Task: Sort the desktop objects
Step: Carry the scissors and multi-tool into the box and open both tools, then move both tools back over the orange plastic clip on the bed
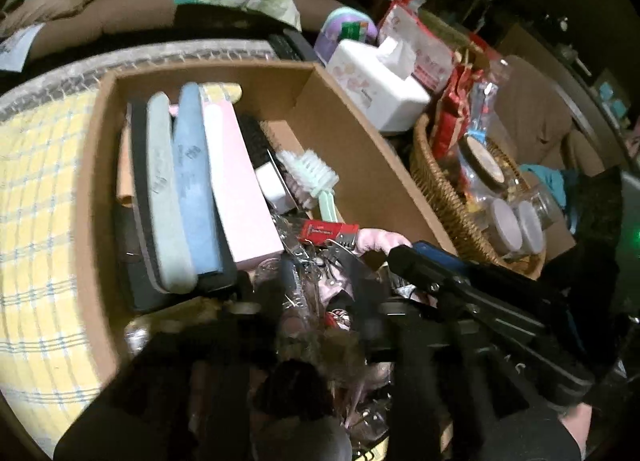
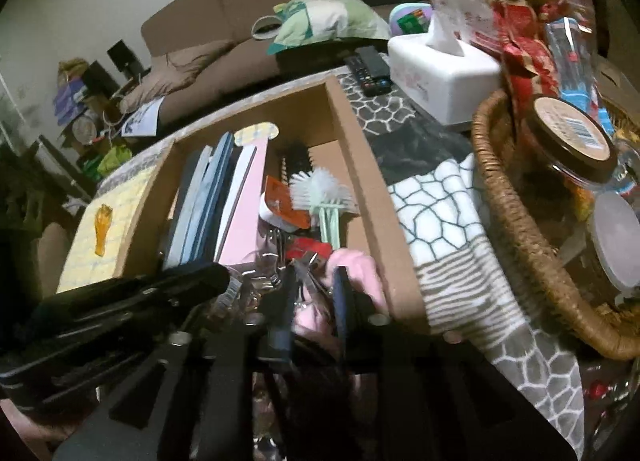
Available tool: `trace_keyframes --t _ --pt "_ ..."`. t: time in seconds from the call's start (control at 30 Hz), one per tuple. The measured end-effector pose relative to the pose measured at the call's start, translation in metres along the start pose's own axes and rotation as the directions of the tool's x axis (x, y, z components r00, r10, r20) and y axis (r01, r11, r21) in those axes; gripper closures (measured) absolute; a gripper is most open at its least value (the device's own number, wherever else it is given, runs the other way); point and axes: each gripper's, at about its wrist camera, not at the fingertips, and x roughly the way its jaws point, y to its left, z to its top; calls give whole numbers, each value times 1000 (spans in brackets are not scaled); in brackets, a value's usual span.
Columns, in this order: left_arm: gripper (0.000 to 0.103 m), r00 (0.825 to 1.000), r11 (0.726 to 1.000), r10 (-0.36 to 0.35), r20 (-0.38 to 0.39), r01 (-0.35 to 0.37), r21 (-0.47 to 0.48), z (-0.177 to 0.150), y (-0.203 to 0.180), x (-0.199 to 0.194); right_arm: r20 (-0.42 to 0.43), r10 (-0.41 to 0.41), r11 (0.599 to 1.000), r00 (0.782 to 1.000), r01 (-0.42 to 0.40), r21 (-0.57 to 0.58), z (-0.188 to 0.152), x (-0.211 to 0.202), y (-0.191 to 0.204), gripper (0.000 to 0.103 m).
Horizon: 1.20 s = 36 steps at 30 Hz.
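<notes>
A cardboard box holds nail files, a pink block, a mint brush, a red packet, metal tools and a pink cloth. My left gripper is low inside the box over clear wrap and metal tools; its jaw state is hidden by blur. My right gripper is in the box, its fingers narrowly apart around the pink cloth and a metal tool. The right gripper also shows in the left wrist view, and the left gripper in the right wrist view.
A wicker basket with jars and snack packets stands right of the box. A white tissue box and remotes lie behind. A yellow checked cloth lies left; a patterned cloth lies between box and basket.
</notes>
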Motion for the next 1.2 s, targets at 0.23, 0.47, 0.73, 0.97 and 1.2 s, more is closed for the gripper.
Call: trace_keyframes --t 0.23,0.47,0.73,0.97,1.2 --pt "6 994 1000 14 107 -14 0 4 9 -70 78 3 1000 997 -3 2 7 -46 15 37" --pt "0 973 994 103 205 -107 8 -13 46 -155 168 -45 991 985 65 -114 4 -90 78 6" --pt "0 956 987 163 244 -155 -51 -43 103 -222 156 -18 972 988 54 -228 -13 -100 158 0" --pt "0 941 976 208 268 -182 -119 -60 164 -258 131 21 957 991 18 -289 -21 -81 222 0" --pt "0 916 936 310 255 -246 -253 -68 267 -269 83 96 943 992 -64 -327 -24 -33 277 0"
